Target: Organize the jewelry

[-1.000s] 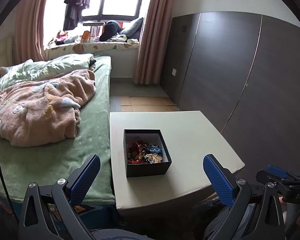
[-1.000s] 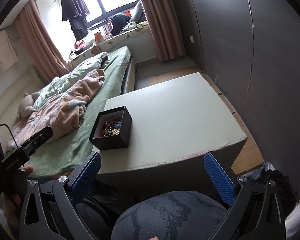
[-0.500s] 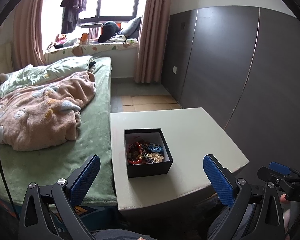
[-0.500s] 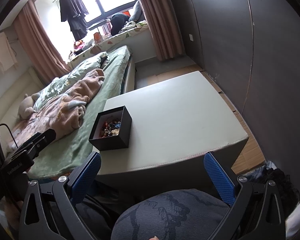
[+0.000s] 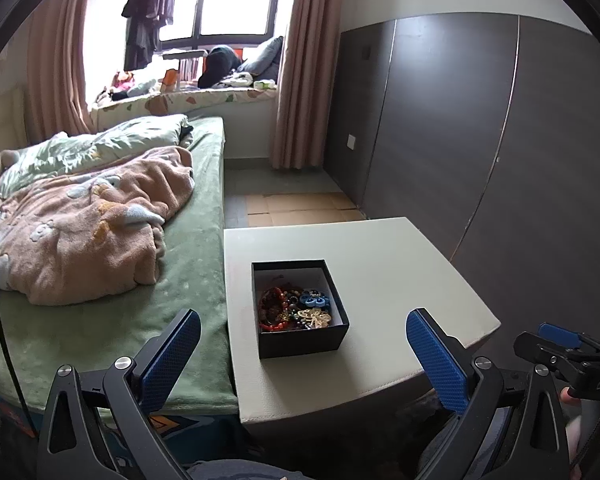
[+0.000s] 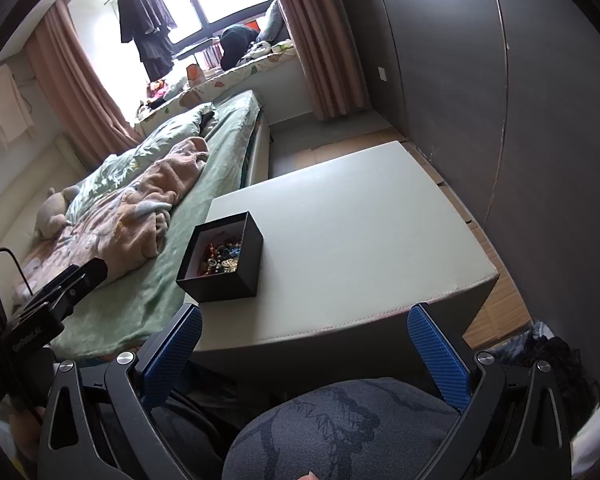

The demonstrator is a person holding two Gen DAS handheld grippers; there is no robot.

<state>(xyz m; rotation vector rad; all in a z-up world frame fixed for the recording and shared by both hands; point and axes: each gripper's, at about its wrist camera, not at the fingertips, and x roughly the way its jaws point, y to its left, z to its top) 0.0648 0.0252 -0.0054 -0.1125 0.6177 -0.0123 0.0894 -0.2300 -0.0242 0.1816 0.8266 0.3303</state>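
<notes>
A black open box [image 5: 300,310] holding a tangle of beaded jewelry [image 5: 294,307] stands near the left front of a pale table [image 5: 400,272]. It also shows in the right wrist view [image 6: 222,258], with the jewelry [image 6: 220,258] inside. My left gripper [image 5: 304,354] is open and empty, held just in front of the box above the table's front edge. My right gripper [image 6: 304,348] is open and empty, held back from the table's front edge, over a knee in grey patterned cloth [image 6: 340,428].
A bed [image 5: 100,280] with a green sheet and a pink blanket [image 5: 84,220] lies against the table's left side. A dark panelled wall [image 5: 480,140] stands to the right. The right gripper's body [image 5: 572,356] shows at the lower right of the left wrist view.
The left gripper has tilted slightly, so the box sits a little higher and nearer in its view. The right gripper has barely moved. Both stay open.
</notes>
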